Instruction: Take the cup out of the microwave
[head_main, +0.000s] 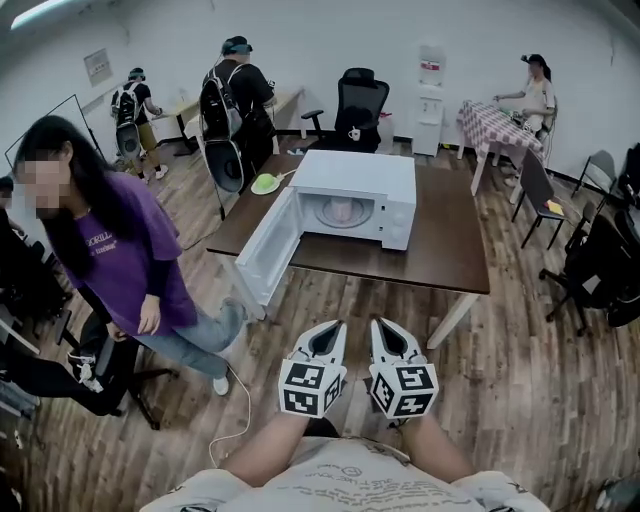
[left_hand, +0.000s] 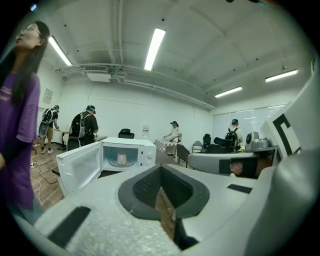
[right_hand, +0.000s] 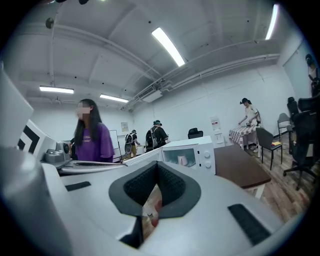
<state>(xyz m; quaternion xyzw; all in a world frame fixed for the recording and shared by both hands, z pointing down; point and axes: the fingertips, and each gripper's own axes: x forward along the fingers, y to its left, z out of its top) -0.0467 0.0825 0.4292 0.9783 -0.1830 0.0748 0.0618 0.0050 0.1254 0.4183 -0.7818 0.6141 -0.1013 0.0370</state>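
A white microwave (head_main: 372, 178) stands on a brown table (head_main: 450, 250) with its door (head_main: 268, 250) swung open to the left. A pale cup (head_main: 340, 209) sits upright on the turntable inside. The cup (left_hand: 122, 159) shows in the left gripper view, and the cup (right_hand: 182, 160) shows small in the right gripper view. My left gripper (head_main: 328, 335) and right gripper (head_main: 388, 335) are side by side close to my body, well short of the table. Both are shut with nothing between the jaws and point towards the microwave.
A person in a purple shirt (head_main: 110, 250) stands left of the open door. A green plate (head_main: 266, 183) lies on the table's far left corner. An office chair (head_main: 358, 105) is behind the table, more chairs (head_main: 600, 270) stand right, and a cable (head_main: 240, 410) runs along the floor.
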